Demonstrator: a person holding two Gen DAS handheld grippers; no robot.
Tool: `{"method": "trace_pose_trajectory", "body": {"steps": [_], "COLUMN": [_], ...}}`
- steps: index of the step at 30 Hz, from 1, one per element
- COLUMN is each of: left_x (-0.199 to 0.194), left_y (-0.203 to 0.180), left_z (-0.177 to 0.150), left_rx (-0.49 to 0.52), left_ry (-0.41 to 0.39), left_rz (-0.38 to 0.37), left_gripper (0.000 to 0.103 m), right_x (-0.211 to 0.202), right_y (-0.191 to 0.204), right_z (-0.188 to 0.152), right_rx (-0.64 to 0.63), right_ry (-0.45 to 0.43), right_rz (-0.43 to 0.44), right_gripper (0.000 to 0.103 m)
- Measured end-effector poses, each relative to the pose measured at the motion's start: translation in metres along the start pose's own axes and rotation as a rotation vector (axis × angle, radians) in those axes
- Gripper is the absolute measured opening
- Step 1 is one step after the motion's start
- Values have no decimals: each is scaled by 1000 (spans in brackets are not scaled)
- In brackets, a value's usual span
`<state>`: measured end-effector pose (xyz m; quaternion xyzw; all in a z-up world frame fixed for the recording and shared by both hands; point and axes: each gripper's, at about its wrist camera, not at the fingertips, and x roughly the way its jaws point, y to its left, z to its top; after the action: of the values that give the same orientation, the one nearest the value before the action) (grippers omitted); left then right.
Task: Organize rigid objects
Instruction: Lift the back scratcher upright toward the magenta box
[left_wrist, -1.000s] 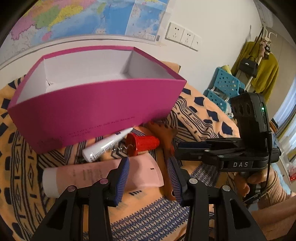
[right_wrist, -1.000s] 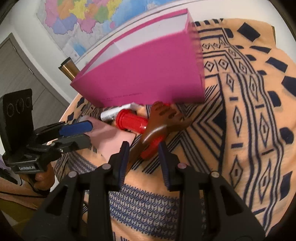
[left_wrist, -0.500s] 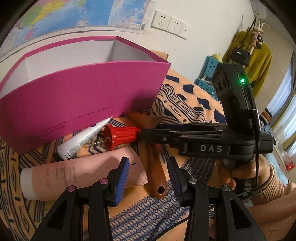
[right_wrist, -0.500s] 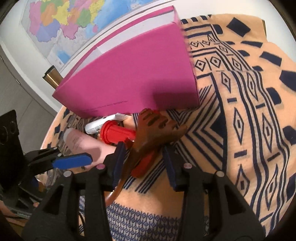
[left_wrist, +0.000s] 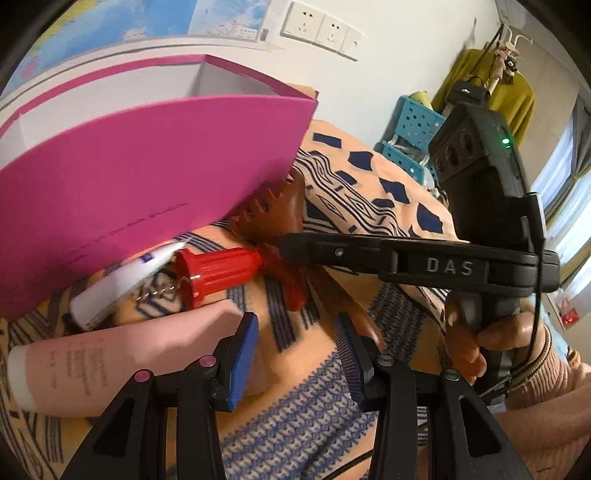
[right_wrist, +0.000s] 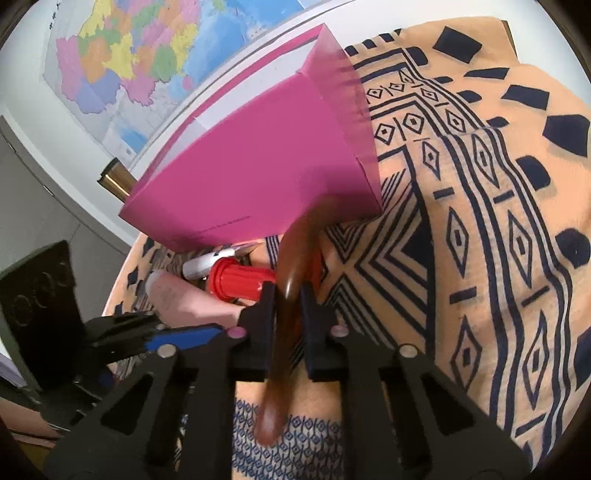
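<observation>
- In the left wrist view, the left gripper (left_wrist: 295, 345) was seen with its blue-padded jaws spread apart, nothing being held between them; it was poised over the patterned cloth (left_wrist: 369, 192).
- Just beside its left finger, a pink tube (left_wrist: 122, 354) was found lying flat on the cloth, with a white tube (left_wrist: 118, 280) beyond it, next to the pink box (left_wrist: 147, 177).
- A red corkscrew (left_wrist: 218, 273) was laid between the white tube and a brown wooden comb (left_wrist: 280, 214), whose toothed head was seen against the lower corner of the box.
- The right gripper (left_wrist: 295, 249) was seen reaching across from the right, held in a hand (left_wrist: 491, 339), its tip over the comb's handle.
- In the right wrist view, the right gripper (right_wrist: 287, 295) was shown closed on the handle of the wooden comb (right_wrist: 291, 266), the jaws pressed against both sides of it.
- The comb was blurred, so it could not be settled whether its head was touching the pink box (right_wrist: 258, 177) or merely in front of it.
- The red corkscrew (right_wrist: 240, 282), the white tube (right_wrist: 207, 264) and the pink tube (right_wrist: 184, 299) were seen to the left of the jaws, with the left gripper (right_wrist: 177, 338) at the lower left.
</observation>
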<state>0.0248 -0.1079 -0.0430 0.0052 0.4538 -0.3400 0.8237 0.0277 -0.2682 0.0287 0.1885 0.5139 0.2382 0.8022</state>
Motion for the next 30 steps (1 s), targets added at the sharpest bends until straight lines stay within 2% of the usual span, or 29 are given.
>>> {"method": "trace_pose_trajectory", "body": {"steps": [4, 13, 17, 19, 23, 27, 30], "left_x": [8, 0, -10, -16, -29, -35, -38], "left_y": [-2, 1, -1, -2, -8, -9, -6], "left_z": [4, 16, 22, 28, 33, 42, 50], "left_rx": [-5, -10, 7, 4, 32, 44, 35], "left_ry": [16, -19, -46, -58, -97, -121, -137], "left_rz": [-25, -71, -113, -165, -214, -191, -171], "left_gripper": [43, 43, 43, 43, 43, 44, 39], "right_x": [-6, -26, -37, -43, -53, -60, -63], "right_y": [1, 9, 11, 14, 25, 40, 48], "right_z": [-1, 2, 7, 10, 18, 27, 36], "right_rx": [-2, -41, -47, -56, -89, -145, -168], "right_ry": [-11, -60, -89, -108, -142, -169, -185], "right_rz": [21, 49, 75, 89, 120, 138, 166], "right_gripper": [13, 14, 14, 14, 13, 13, 13]}}
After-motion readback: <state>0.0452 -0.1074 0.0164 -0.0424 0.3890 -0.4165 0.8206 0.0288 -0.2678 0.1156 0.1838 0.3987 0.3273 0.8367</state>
